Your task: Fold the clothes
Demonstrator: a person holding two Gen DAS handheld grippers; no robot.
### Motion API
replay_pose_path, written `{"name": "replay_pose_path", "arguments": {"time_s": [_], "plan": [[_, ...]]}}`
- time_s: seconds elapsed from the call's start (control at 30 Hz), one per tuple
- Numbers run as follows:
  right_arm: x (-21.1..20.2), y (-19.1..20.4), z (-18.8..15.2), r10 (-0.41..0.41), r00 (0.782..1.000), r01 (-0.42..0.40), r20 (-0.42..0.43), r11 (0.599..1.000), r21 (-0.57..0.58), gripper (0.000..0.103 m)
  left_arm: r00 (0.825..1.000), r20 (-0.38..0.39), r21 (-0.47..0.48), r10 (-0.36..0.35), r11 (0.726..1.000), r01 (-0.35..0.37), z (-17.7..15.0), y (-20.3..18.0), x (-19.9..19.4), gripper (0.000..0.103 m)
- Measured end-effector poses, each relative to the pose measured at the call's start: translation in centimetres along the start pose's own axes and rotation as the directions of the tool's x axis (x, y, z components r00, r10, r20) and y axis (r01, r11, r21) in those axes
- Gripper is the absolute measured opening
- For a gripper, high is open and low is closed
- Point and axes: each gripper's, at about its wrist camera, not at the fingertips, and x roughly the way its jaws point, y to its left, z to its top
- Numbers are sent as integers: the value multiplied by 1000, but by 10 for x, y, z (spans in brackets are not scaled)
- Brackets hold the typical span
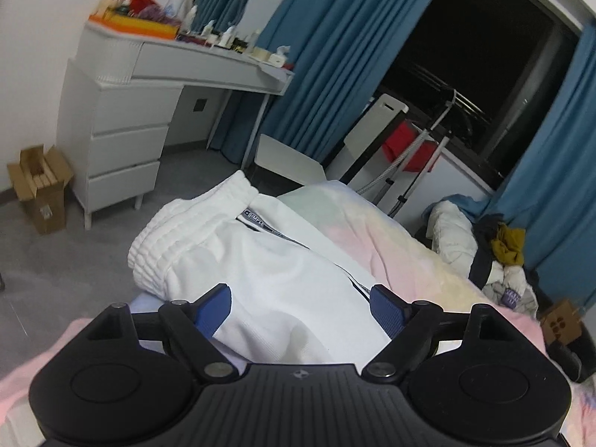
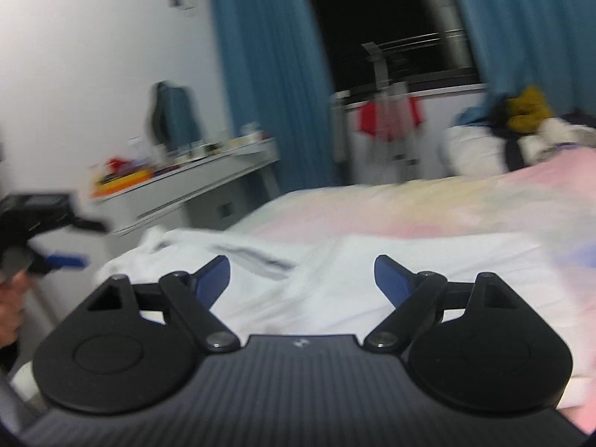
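White trousers [image 1: 260,268] lie on the bed [image 1: 402,238], directly ahead of the left gripper [image 1: 301,307] and right gripper [image 2: 301,279], both spread, empty. Risk: a shallow pinch snags the sheet.

A lived-in bedroom at night: a bed [image 1: 391,238] in pastel bedding fills the foreground, a cluttered white dressing table [image 1: 193,63] with drawers stands at ten o'clock, blue curtains [image 1: 335,56] frame a dark window [image 1: 484,56] at one o'clock, and heaped clothes [image 1: 495,249] sit at three.
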Motion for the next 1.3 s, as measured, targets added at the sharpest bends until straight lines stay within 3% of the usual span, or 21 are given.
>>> {"name": "replay_pose_path", "arguments": {"time_s": [0.13, 0.2, 0.27, 0.3, 0.4, 0.5, 0.63, 0.8, 0.93, 1.13, 1.3], "plan": [[13, -22, -5, -153, 988, 153, -33, 988, -16, 86, 1000, -30, -49, 3, 999, -4, -1, 10, 2, 84], [31, -34, -15, -187, 974, 189, -130, 982, 5, 86, 999, -36, -76, -1, 997, -2, -1, 14, 3, 87], [52, -45, -30, -199, 943, 211, -267, 977, 15, 86, 999, -39, -97, 3, 995, -7, -2, 18, 3, 88], [57, -45, -35, -207, 935, 215, -287, 977, -3, 86, 999, -42, -104, 6, 995, -10, -3, 20, 4, 88], [58, -36, -37, -222, 941, 214, -256, 975, -58, 88, 998, -63, -115, 9, 993, -16, -4, 19, 9, 89], [50, -32, -29, -189, 962, 187, -195, 982, -26, 86, 997, -78, -129, 12, 991, -22, -5, 19, 12, 89], [60, -32, -33, -183, 949, 182, -258, 983, -31, 86, 996, -88, -145, 14, 989, -27, -6, 20, 14, 90], [48, -30, -29, -185, 962, 189, -201, 982, 2, 86, 995, -93, -158, 24, 987, -39, -8, 21, 14, 90], [54, -36, -37, -180, 949, 191, -258, 982, 17, 85, 995, -99, -175, 33, 983, -50, -9, 23, 14, 90], [40, -34, -29, -179, 965, 189, -191, 981, 35, 86, 991, -81, -219, 107, 968, -123, -12, 29, 3, 90], [46, -42, -37, -198, 951, 216, -239, 975, 50, 85, 988, -136, -268, 74, 957, -109, -13, 38, 15, 90]]}}
